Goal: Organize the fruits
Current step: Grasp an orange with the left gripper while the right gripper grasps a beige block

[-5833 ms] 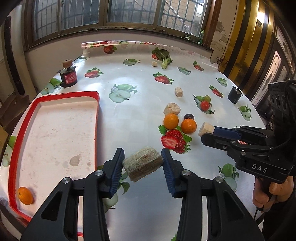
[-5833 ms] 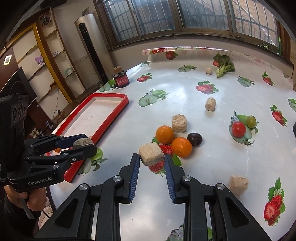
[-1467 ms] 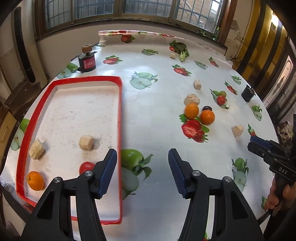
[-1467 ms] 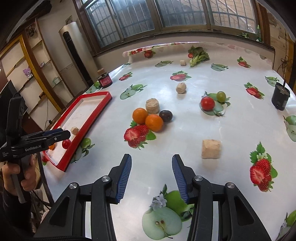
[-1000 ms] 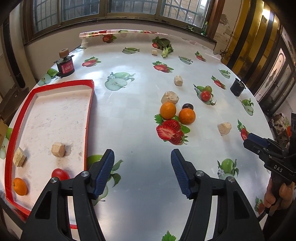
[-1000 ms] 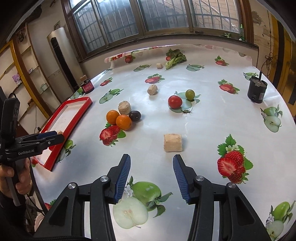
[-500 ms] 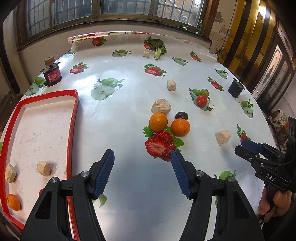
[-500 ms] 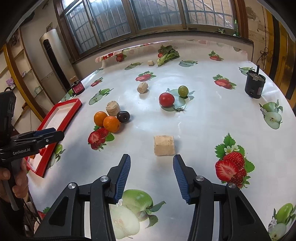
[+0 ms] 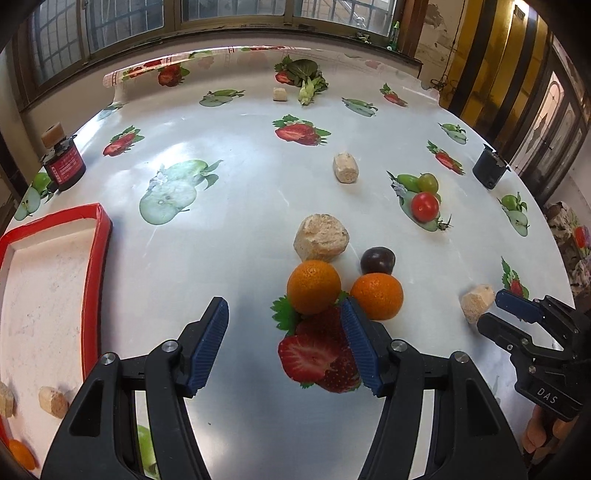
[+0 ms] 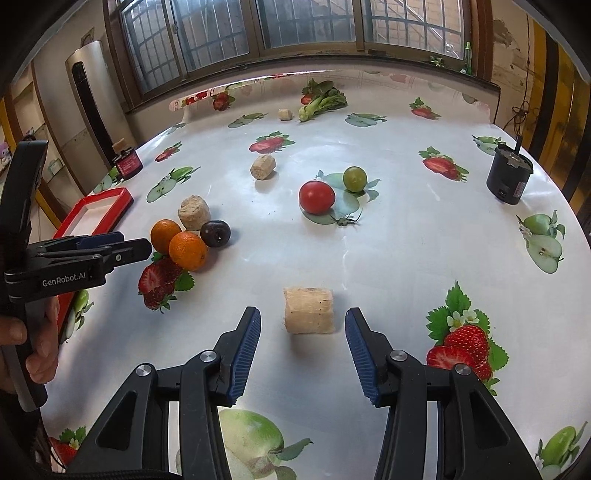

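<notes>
Left tool [image 9: 282, 338] gapes empty; right tool [image 10: 303, 345] open astride beige block [image 10: 309, 311].

Glossy white tablecloth [image 10: 406, 240] printed with strawberries and apples as landmark. At its far edge: leafy green vegetable [image 10: 325, 98], barred windows [image 10: 303, 26] behind. At its left edge: small red-labelled black jar [image 9: 63, 164] with a beige block on top. At its right edge: dark cylindrical canister [image 10: 509, 179]. Beyond its left side: tall silver floor-standing unit [image 10: 94, 96].

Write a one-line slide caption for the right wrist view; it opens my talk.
Open right gripper lined up on a tan block, oranges beside the left gripper.
</notes>
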